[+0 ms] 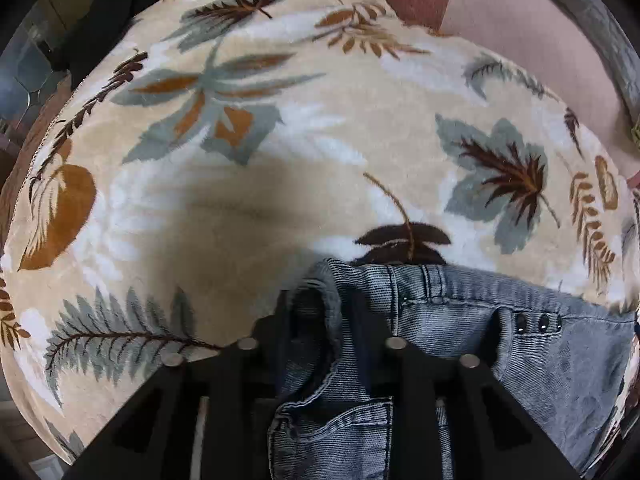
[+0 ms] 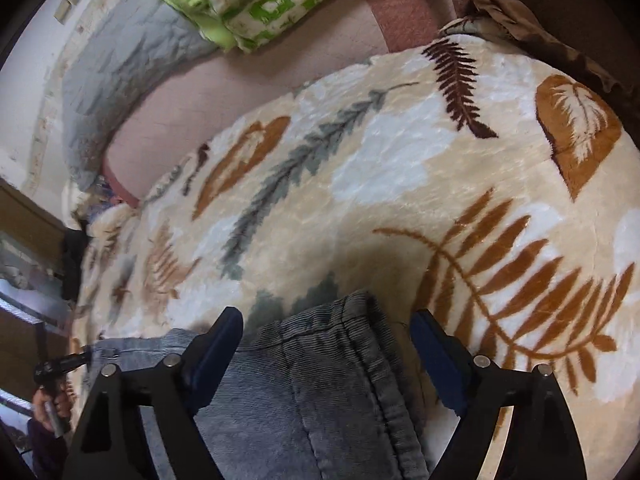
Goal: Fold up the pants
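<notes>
Denim pants (image 1: pixel 460 360) lie on a plush leaf-print blanket (image 1: pixel 240 200), with a gripper at each end.

Faded grey-blue and ribbed, the pants rest along the near edge of the cream blanket. At the waistband, by the belt loops and three dark studs (image 1: pixel 538 324), the left gripper (image 1: pixel 326 312) has its black fingers pressed close on a bunched fold of the band. The right gripper (image 2: pixel 328 332) has its jaws spread wide, one blue-padded finger on either side of a stitched hem that sits between them, untouched by the pads. Beyond the blanket lie a pink sheet (image 2: pixel 168 120), a grey quilted cover (image 2: pixel 116 60) and green-checked bedding (image 2: pixel 256 0).
</notes>
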Demonstrator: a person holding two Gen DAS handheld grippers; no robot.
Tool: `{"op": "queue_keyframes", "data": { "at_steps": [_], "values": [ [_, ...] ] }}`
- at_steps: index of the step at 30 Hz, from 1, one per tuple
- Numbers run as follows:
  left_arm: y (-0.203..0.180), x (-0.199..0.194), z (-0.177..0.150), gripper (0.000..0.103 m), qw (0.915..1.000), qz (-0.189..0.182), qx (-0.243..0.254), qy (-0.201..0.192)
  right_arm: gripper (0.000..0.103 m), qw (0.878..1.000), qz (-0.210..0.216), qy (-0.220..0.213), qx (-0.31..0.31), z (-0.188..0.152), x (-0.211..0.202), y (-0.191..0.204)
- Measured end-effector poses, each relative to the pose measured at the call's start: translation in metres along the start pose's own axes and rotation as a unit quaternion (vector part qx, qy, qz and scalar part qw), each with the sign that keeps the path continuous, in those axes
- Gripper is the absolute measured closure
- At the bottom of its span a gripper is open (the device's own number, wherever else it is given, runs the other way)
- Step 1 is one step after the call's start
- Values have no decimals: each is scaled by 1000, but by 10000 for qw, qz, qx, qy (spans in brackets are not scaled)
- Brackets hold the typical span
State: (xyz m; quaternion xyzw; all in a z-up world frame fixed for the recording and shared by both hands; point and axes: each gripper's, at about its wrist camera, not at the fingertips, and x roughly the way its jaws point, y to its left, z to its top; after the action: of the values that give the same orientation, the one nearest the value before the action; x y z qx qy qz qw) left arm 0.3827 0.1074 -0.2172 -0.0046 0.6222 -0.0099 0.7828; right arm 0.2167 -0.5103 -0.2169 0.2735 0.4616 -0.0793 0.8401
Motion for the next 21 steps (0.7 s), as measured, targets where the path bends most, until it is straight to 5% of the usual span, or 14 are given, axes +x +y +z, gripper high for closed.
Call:
{"op": "queue_keyframes", "data": {
  "at_steps": [4, 5, 6, 7, 13, 21],
  "values": [
    [-4, -1, 0, 77, 9999, 101, 45, -111, 16, 9997, -234, -73, -45, 0, 14, 2],
    [-5, -3, -1, 84, 9998, 112, 49, -148, 30, 9991, -356, -100, -216, -1, 15, 7],
    [-5, -5, -2, 85, 9997, 112, 32, -195, 64, 9979, -466, -46, -443, -3, 16, 13],
    [-6, -6, -1, 86, 9996, 117, 2, -251, 77, 9973, -511, 26, -530, -4, 15, 16],
    [-4, -50, -18, 88, 9967, -67, 47, -805, 82, 9979, -151, -380, -502, -10, -41, 12],
    [6, -156, -63, 88, 9840, -676, 215, -1635, 83, 9922, 90, -1175, -402, -33, -158, -1]
  ]
}}
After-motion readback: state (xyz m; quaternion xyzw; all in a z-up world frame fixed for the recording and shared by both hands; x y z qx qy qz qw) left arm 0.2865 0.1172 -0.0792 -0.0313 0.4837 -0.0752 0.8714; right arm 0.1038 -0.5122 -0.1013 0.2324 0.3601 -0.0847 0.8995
